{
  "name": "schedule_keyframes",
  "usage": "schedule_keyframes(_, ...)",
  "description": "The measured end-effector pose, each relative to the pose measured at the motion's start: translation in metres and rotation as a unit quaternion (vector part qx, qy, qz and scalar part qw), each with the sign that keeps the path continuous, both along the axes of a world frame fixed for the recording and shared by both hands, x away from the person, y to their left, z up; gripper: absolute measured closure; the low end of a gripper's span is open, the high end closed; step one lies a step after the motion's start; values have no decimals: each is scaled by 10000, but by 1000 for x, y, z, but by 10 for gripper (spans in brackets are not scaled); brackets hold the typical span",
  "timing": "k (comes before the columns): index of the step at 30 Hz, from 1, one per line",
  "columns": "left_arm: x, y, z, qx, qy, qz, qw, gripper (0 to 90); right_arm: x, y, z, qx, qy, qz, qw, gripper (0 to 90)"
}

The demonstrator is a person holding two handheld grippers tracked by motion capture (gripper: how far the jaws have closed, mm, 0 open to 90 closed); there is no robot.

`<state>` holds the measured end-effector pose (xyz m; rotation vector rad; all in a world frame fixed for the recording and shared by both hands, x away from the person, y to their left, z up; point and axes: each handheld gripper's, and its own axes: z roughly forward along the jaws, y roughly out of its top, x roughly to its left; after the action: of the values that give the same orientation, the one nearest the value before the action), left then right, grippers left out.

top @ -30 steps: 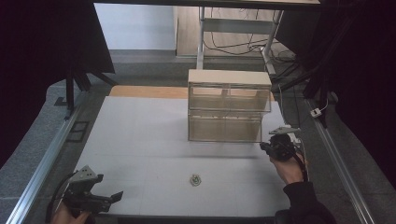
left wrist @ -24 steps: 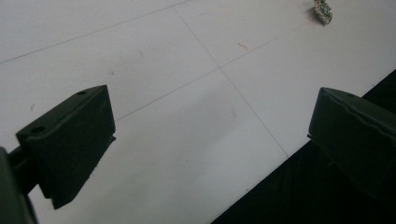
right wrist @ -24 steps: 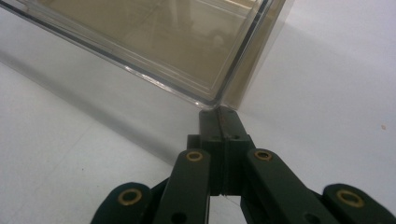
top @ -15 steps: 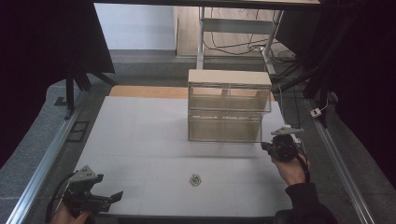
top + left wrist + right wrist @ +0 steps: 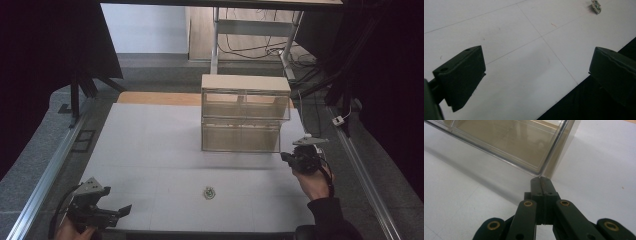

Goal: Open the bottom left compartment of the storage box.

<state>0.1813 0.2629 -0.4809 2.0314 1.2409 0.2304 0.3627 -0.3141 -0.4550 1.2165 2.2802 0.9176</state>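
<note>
**Closed gripper noses up to clear drawer cabinet**

Nearest the camera, well in front of the cabinet and off toward its left, the left gripper [image 5: 107,214] hangs at the mat's [image 5: 150,150] near edge with its jaws spread wide and nothing between them. A small greenish trinket [image 5: 209,192] lies alone on the mat, in front of the cabinet and apart from both tools. Farther on, the right gripper [image 5: 292,159] sits at the cabinet's [image 5: 245,112] lower right front corner; its jaws are pressed together with nothing between them, their tips right up against that corner, contact too close to call. The cabinet stands upright at the far middle of the mat, two clear tiers under a pale top, with the bottom drawer [image 5: 506,142] showing see-through walls and no contents that can be made out.

The cabinet looks like stiff, smooth plastic: probably light, likely to slide on the mat if pushed, and slippery under the pads. The surest hold appears to be the drawer's front lip, taken with jaws opened first; a closed tip could only nudge.
</note>
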Motion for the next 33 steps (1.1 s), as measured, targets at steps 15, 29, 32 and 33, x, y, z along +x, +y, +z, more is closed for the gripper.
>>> schedule_keyframes(15,0,0,0,-5,3,-4,10000,3,0,1,-1,48,1,-9,10000,897)
schedule_keyframes(29,1,0,0,-39,6,8,10000,3,-2,5,10,325,-342,15,9989,898)
schedule_keyframes(32,0,0,0,-35,5,3,10000,2,-2,14,8,2,-277,69,9996,898)
schedule_keyframes(33,0,0,0,-36,4,4,10000,2,-2,14,8,-12,-233,41,9997,897)
